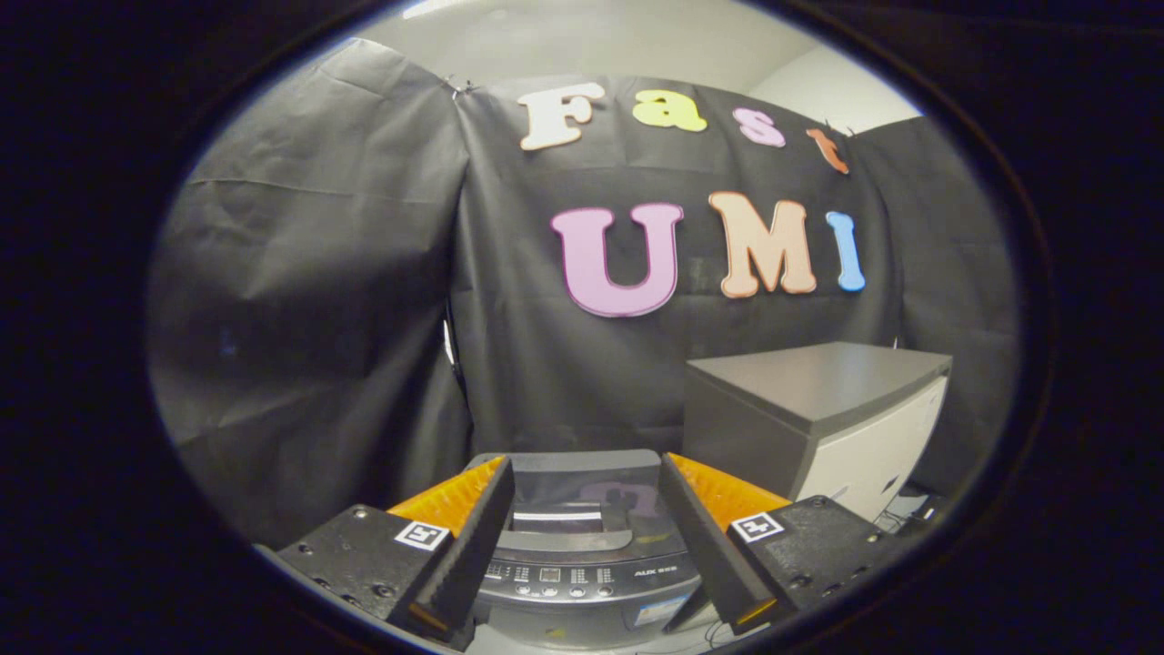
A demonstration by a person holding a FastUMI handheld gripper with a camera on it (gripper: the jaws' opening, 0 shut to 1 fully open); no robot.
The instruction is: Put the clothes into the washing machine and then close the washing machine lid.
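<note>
Landmark: washing machine (587,555), a top-loader seen between the two fingers of the hand-held gripper (587,491) and just ahead of them.

Hand-held gripper — fingers spread wide apart, nothing between them but the view down onto the machine; they touch nothing. Each finger block carries a small square black-and-white marker tag.

Washing machine — its lid (577,496) lies flat and closed, a dark tinted panel with a pale handle bar across its near edge; the wall behind is mirrored faintly in it. The control panel (582,575) runs along the near side, facing the hand-held gripper, so the machine's front points toward the camera and its panel's long axis lies crosswise between the fingers. On the panel: rows of small buttons, a small display and a short brand word at the right end — too small to read reliably. A pale sticker sits on the front face below the panel; unreadable.

Right of the machine and further back stands a grey-topped cabinet (818,409) with a white side, near it but apart. Black cloth wall (318,300) behind both.
</note>
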